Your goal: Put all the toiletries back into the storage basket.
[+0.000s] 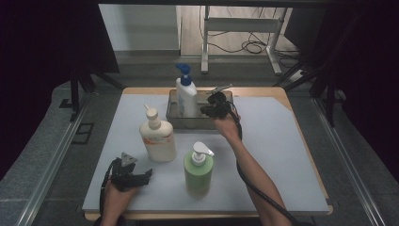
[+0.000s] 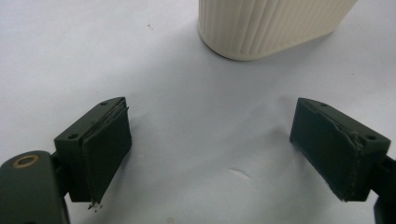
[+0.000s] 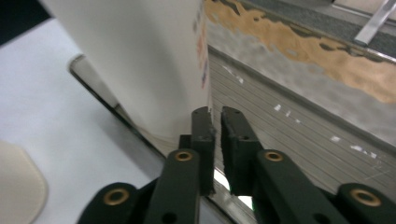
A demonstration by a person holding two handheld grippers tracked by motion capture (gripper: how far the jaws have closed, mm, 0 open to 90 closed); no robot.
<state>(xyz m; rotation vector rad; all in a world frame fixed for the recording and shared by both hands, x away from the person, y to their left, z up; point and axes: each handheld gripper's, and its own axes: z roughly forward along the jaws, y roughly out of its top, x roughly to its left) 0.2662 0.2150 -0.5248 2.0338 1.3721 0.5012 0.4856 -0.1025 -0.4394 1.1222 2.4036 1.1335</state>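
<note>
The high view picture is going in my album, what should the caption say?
Three pump bottles on a table: white one with blue pump in a clear tray, cream and green in front, two hand-held grippers.

- A wooden-edged desk (image 1: 301,141) covered by a pale grey mat is standing in the middle of the room, under dim light.
- A grey carpeted floor (image 1: 42,155) is spreading around it, with metal rails (image 1: 51,162) running along both sides.
- Black curtains (image 1: 51,37) are hanging at left and right.
- Beyond the desk, a white metal table frame (image 1: 240,28) is standing on a brighter wooden floor, with black cables (image 1: 251,46) lying loose beneath it.
- A white wall panel (image 1: 136,26) is showing at the back left.
</note>
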